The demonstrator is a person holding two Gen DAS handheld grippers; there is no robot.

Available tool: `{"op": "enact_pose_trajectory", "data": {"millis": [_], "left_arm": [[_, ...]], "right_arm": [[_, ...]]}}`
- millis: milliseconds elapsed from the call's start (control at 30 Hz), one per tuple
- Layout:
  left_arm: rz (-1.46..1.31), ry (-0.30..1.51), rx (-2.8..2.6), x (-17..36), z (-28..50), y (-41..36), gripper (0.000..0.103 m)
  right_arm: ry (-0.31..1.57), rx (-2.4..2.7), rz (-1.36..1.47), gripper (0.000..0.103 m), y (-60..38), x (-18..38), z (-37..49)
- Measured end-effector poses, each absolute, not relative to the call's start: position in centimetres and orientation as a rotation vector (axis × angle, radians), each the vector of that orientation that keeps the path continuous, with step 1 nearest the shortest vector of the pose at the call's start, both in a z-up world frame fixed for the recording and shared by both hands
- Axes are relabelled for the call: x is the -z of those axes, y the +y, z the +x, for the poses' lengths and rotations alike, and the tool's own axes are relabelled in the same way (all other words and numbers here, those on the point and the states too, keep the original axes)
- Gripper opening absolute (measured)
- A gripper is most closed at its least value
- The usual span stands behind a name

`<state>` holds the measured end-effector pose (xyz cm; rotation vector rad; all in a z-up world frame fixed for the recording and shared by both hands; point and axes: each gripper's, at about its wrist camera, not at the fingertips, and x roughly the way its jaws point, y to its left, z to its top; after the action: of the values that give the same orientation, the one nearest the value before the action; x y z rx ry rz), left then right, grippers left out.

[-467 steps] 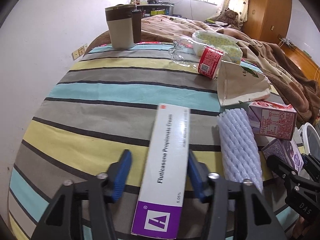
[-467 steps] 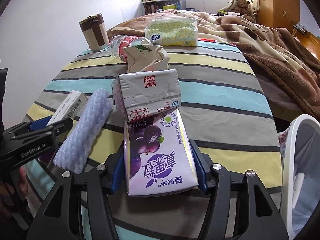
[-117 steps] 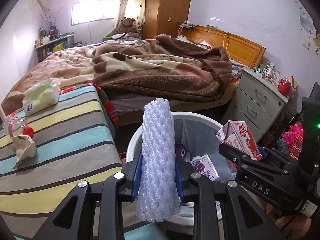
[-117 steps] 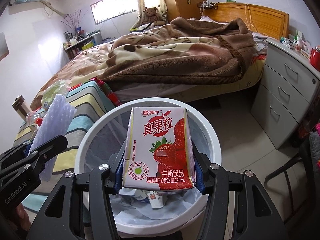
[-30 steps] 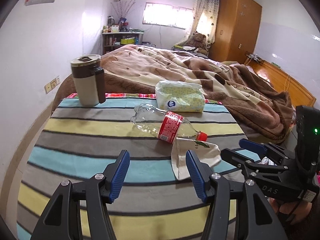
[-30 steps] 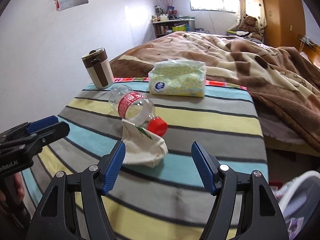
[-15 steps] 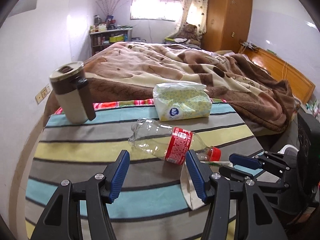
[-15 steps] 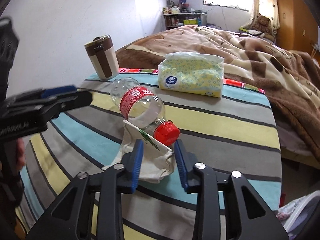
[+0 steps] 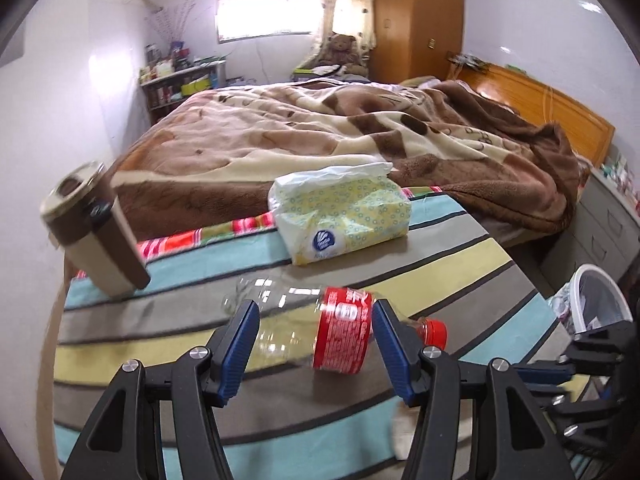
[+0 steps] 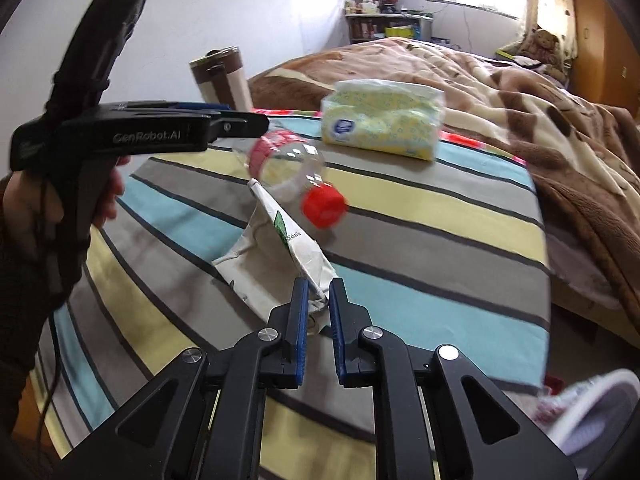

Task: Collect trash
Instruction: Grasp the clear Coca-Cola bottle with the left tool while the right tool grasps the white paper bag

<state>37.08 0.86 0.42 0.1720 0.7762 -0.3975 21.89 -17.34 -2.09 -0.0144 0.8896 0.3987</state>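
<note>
A clear plastic bottle [image 9: 340,336] with a red label and red cap [image 10: 323,205] lies on its side on the striped tablecloth [image 9: 460,280]. My left gripper [image 9: 314,308] stands open just over it, its fingers straddling the bottle's middle without pressing. In the right wrist view the left gripper [image 10: 260,122] hovers above the bottle's base end. A crumpled white paper cup [image 10: 260,264] with a green leaf print lies against the bottle's neck. My right gripper [image 10: 319,286] is closing the last bit, its pads pinching the cup's near edge. A scrap of the cup [image 9: 402,436] shows behind my left gripper's right finger.
A yellow tissue pack [image 9: 344,216] and a beige-and-brown tumbler [image 9: 96,232] stand at the table's far side. Behind them is a bed with a brown blanket [image 9: 360,128]. A white bin [image 9: 600,304] stands on the floor off the table's right edge.
My right gripper has shut on the paper cup's edge, which now stands up. My left gripper has moved forward until the bottle lies between its fingers.
</note>
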Motion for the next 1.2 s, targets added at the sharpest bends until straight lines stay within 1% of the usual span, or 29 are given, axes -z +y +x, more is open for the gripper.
{"op": "enact_pose_trajectory", "data": {"millis": [300, 633, 800, 967, 1100, 1200], "left_arm": [[0.237, 0.766, 0.452, -0.6, 39.6, -0.9, 0.058], [0.247, 0.862, 0.372, 1.6, 42.5, 0.2, 0.058], [0.223, 0.900, 0.342, 2.0, 41.5, 1.1, 0.059], [0.272, 0.907, 0.359, 2.4, 38.5, 1.1, 0.059], [0.218, 0.913, 0.329, 2.3, 36.5, 2.3, 0.059], [0.168, 0.877, 0.275, 1.5, 34.8, 3.8, 0.059]], "right_arm": [[0.919, -0.205, 0.053, 0.011, -21.1, 2.3, 21.1], [0.919, -0.177, 0.107, 0.011, -21.9, 3.0, 20.8], [0.931, -0.163, 0.142, 0.011, -22.5, 3.2, 20.3], [0.952, -0.165, 0.141, 0.011, -22.2, 3.5, 19.5], [0.970, -0.191, 0.173, 0.011, -22.1, 3.8, 19.0], [0.974, -0.200, 0.173, 0.011, -21.6, 3.8, 18.9]]}}
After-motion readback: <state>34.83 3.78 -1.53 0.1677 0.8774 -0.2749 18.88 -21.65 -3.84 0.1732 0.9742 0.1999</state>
